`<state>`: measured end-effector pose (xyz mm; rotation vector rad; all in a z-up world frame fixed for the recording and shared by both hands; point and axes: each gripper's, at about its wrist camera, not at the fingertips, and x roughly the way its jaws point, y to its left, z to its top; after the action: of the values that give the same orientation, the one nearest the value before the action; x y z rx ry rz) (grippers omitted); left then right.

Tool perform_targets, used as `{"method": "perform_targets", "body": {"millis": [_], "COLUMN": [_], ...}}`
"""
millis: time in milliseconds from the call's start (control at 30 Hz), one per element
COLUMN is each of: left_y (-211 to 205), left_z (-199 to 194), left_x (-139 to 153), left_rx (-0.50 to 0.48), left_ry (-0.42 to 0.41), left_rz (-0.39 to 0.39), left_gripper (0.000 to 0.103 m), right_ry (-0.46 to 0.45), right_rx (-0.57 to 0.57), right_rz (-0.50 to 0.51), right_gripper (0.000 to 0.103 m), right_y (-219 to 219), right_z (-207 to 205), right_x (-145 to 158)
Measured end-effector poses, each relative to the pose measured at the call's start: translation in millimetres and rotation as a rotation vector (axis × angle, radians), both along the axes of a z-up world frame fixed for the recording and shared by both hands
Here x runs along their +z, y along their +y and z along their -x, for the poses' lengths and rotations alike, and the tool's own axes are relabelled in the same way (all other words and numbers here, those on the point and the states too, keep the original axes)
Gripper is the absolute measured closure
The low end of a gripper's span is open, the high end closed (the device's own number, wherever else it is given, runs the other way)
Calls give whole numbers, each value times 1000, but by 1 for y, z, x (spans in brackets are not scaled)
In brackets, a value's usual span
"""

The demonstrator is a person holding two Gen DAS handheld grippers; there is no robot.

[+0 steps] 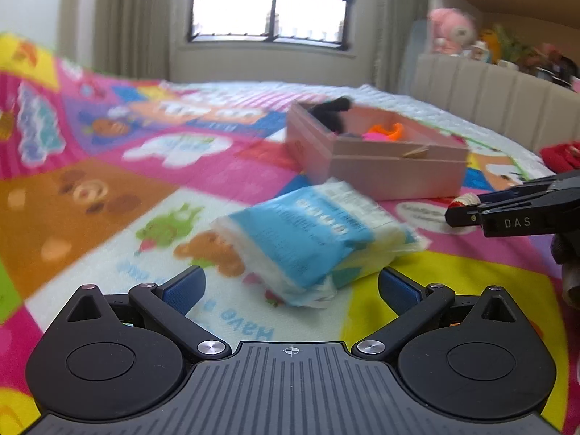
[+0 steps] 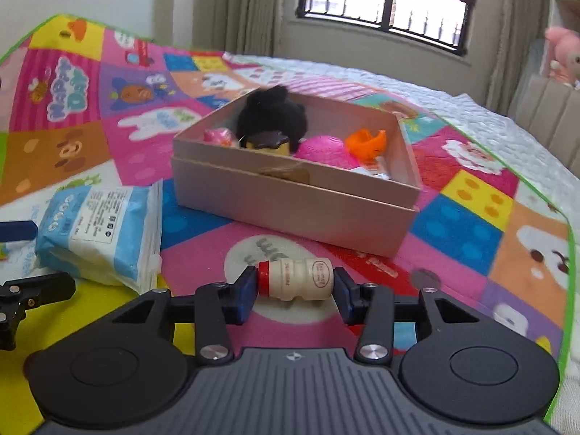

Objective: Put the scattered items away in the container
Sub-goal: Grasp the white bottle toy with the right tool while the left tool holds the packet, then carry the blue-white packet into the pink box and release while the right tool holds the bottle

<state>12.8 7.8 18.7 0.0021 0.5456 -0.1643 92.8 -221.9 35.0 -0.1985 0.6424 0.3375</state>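
Note:
A small cream bottle with a red cap (image 2: 295, 278) lies sideways between the pads of my right gripper (image 2: 294, 291), which is shut on it just in front of the pink cardboard box (image 2: 290, 203). The box holds a black plush toy (image 2: 272, 117), a pink ball (image 2: 320, 150) and an orange piece (image 2: 366, 143). A blue and white tissue pack (image 1: 311, 235) lies on the colourful play mat, just ahead of my left gripper (image 1: 290, 286), which is open with nothing between its fingers. From the left wrist view the right gripper (image 1: 467, 210) enters at the right, the bottle's red cap at its tip.
The play mat (image 2: 108, 134) covers a bed with a white quilt (image 2: 417, 90) behind it. A padded headboard (image 1: 489, 98) with plush toys (image 1: 451, 30) above stands at the right. A red item (image 1: 562, 156) lies at the far right. Window and curtains are behind.

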Motion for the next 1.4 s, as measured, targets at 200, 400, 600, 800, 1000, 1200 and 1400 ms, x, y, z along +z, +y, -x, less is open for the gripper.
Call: {"method": "perform_targets", "body": {"millis": [200,400,600,800,1000,1200,1400], "left_y": [-21,-30,-38,-46,-52,-59,-65], "left_z": [-10,-45,-44,-20,10,8,12], "left_x": [20,15,10,19,41,34,16], "left_rx": [-141,-181,-161,-187,-220,-239,-249], "left_ry": [-53,30,55,24,-49,10,54], "left_rz": [-208,-215,-216,-247,-221,-188,-142], "left_gripper": [0,0,30,39,40,39,24], "right_ry": [-9,-7,-8,-27,-56,-52,-32], "right_rx": [4,-2,5,22,38,20,32], "right_rz": [-57,-84,-108,-91,-72,-84,-56], "right_gripper": [59,59,59,59,59,59,59], "right_y": [-24,-35,-41,-42,-50,-59,-49], "right_z": [32,53,63,73,81,80,85], "right_x": [8,7,8,12,19,17,1]}}
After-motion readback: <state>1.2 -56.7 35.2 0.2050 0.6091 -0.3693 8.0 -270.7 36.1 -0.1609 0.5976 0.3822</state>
